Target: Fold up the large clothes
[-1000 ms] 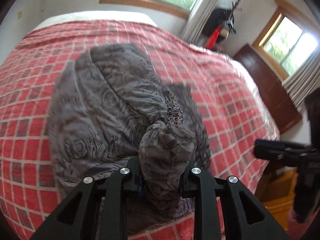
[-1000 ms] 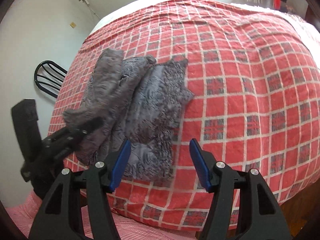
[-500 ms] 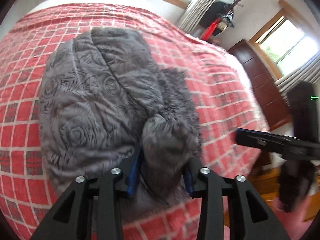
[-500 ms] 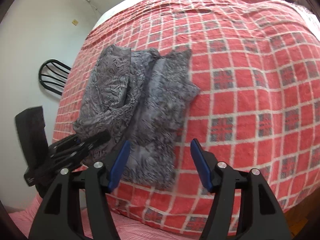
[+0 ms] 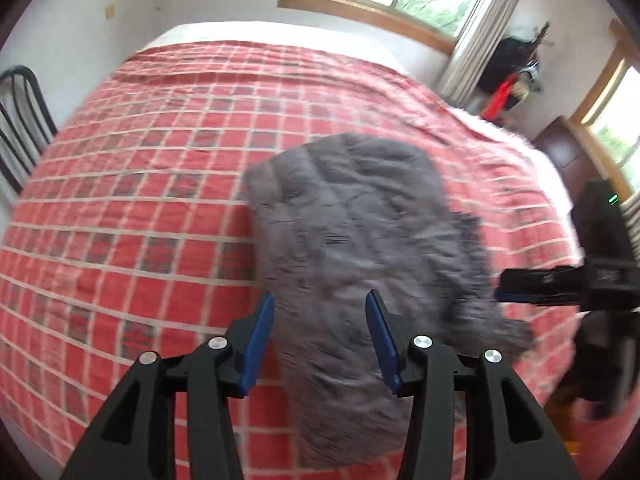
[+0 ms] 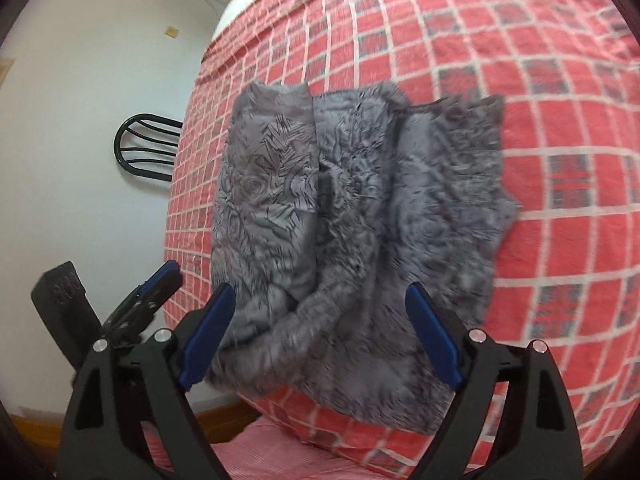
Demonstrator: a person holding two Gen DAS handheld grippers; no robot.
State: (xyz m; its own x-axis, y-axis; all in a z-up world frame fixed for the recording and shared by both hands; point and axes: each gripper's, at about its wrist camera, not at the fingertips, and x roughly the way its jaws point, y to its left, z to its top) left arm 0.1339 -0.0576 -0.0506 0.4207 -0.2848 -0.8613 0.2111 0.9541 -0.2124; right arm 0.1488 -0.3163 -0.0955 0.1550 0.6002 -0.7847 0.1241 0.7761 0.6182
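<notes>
garment (image 6: pixel 352 216): grey, dark rose-and-leaf line print
bedspread (image 6: pixel 540 80): red, white grid, grey plaid squares
gripper pads (image 6: pixel 208 336): blue

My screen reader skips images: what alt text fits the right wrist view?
A crumpled grey patterned garment lies on a red checked bedspread, framed by the right gripper, its jaws opening and holding nothing. The left gripper shows at lower left.

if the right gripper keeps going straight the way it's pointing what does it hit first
Most likely the grey patterned garment lying on the red checked bedspread. The right gripper points down at its rumpled near edge, jaws opening and nothing between them. Depth is hard to judge, but no other object shows in that line.
</notes>
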